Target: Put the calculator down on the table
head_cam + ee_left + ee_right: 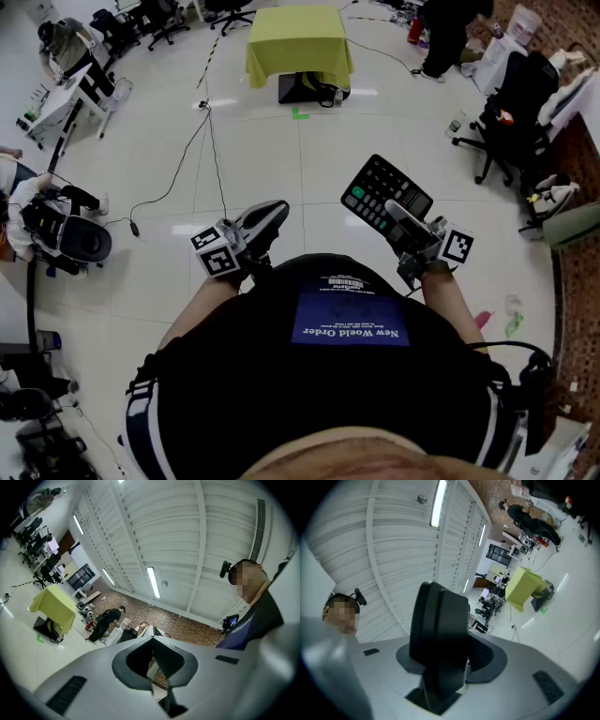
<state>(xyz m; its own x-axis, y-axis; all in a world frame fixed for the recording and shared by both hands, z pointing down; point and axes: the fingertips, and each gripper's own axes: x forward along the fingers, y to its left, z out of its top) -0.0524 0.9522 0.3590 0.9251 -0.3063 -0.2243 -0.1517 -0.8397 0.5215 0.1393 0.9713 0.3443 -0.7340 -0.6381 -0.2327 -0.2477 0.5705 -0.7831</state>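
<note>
Black plastic with rows of keys and one green button, the flat rectangular calculator [372, 187] is sitting, in the head view, in the grey right gripper [396, 216]. It is being held above the white tiled floor [281, 159], well apart from the table draped in yellow-green cloth [298, 42]. The grey left gripper [272, 214] is hanging beside it. In the left gripper view, its jaws are resting together on nothing. In the right gripper view, the jaws are clamping the calculator's near end, its dark back standing upright.
</note>
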